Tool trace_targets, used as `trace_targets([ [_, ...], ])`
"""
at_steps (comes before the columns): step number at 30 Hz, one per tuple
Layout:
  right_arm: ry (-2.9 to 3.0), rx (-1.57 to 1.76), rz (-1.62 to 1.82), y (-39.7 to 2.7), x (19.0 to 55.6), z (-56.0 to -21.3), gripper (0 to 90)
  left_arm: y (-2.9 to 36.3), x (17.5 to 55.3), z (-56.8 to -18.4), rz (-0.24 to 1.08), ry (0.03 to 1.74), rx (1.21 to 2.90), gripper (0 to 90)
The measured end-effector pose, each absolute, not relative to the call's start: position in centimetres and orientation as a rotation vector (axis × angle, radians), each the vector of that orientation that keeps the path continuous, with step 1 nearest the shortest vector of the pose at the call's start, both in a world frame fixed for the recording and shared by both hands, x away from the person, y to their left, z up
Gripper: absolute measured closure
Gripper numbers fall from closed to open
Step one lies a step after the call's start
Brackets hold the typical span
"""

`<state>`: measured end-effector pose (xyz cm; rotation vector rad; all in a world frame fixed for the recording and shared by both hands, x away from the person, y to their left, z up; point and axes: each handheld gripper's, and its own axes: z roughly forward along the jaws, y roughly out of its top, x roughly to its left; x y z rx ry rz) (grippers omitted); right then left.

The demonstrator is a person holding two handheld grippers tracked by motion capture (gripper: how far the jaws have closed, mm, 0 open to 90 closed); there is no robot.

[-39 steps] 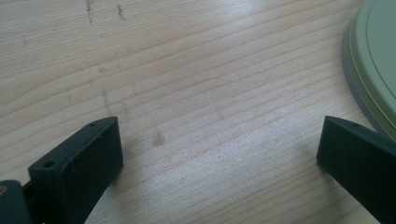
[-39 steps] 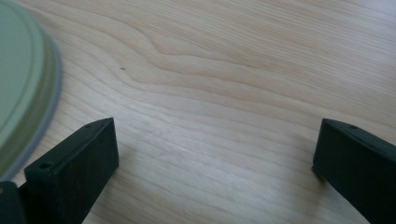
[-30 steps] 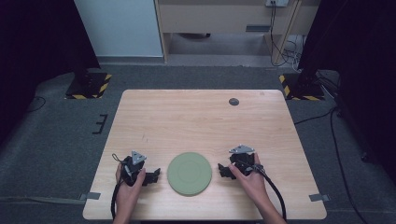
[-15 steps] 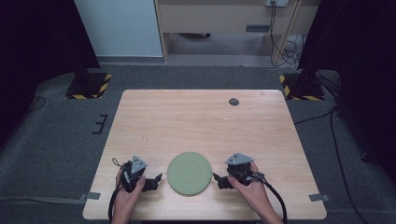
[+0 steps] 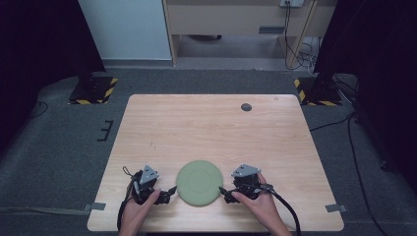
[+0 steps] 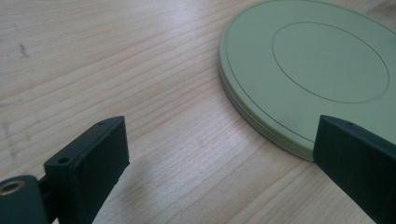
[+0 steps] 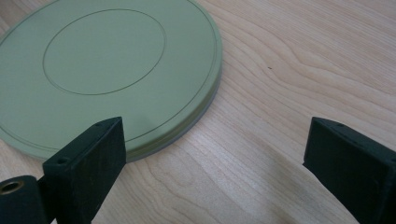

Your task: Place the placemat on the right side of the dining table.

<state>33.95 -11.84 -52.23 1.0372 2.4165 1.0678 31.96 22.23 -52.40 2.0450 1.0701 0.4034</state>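
A flat pale green round disc (image 5: 198,183) lies on the wooden table (image 5: 216,132) near its front edge. It has two engraved rings on top and a thin seam around its edge, as the left gripper view (image 6: 308,70) and right gripper view (image 7: 107,65) show. My left gripper (image 5: 169,191) rests on the table just left of the disc, open, its jaws wide apart. My right gripper (image 5: 223,192) sits just right of the disc, open too. One jaw of each reaches the disc's rim; nothing is held.
A small dark round thing (image 5: 246,106) lies near the table's far edge. Grey carpet surrounds the table, with two black stands on yellow-black striped bases (image 5: 93,91) at the back corners and cables (image 5: 359,147) on the right.
Both hands have drawn back toward the table's front edge and closed in on the disc from either side. The disc has not moved.
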Motion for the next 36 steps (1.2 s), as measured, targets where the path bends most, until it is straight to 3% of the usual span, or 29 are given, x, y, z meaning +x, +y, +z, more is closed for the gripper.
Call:
trace_targets([
  [36,2.409,1.042,1.015,-10.8,34.1,-52.6,2.7,20.5,32.3,-52.9,0.439,1.091,2.093,2.4],
])
